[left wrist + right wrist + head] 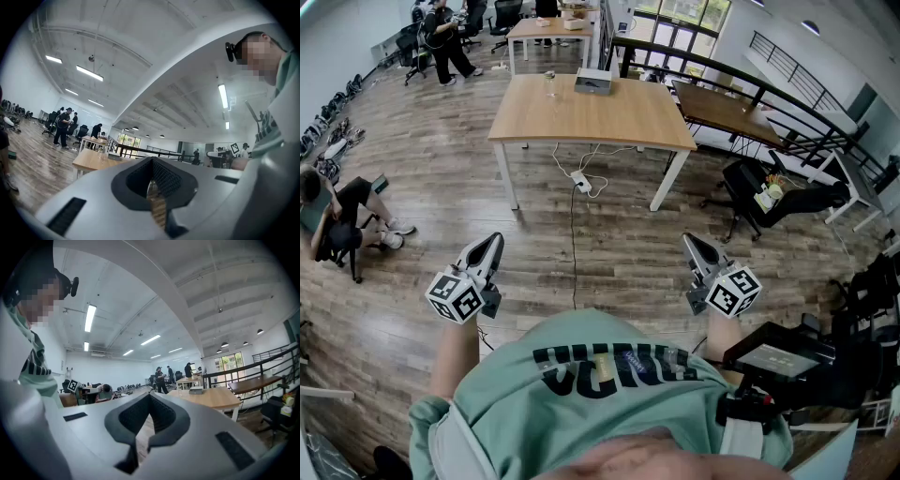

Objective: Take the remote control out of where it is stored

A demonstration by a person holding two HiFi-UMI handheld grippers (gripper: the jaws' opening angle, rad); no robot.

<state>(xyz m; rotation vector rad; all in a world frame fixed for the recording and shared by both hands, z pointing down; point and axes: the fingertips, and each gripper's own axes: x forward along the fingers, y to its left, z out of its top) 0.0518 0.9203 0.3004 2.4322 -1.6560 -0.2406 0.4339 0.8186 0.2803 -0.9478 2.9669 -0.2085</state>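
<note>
Wood-plank flooring (412,169) spreads across an open office. Well off to the left of the left claw (494,242), a person (337,220) sits low near the floor. That claw points level and forward, its jaws brought together with nothing between them (its own view shows the dark pads meeting at the tips).

Ahead of both claws and well apart from them stands a light wooden table (609,122) on white legs. Near its far edge rests a grey box (593,82), with a clear container (550,84) just to the box's left. The remote control cannot be picked out in any view.

Under the table, a white power strip (579,180) lies on the floor. A dark cable (573,244) runs from it back toward the gap between the two claws.

The right claw (690,242) also points level, its jaws closed tight and empty. Ahead and to the right of it, a black office chair (759,192) stands near a darker table (722,111). Just behind this claw and to its right sits a black screen (776,356), close to the wearer's green shirt (600,375).
</note>
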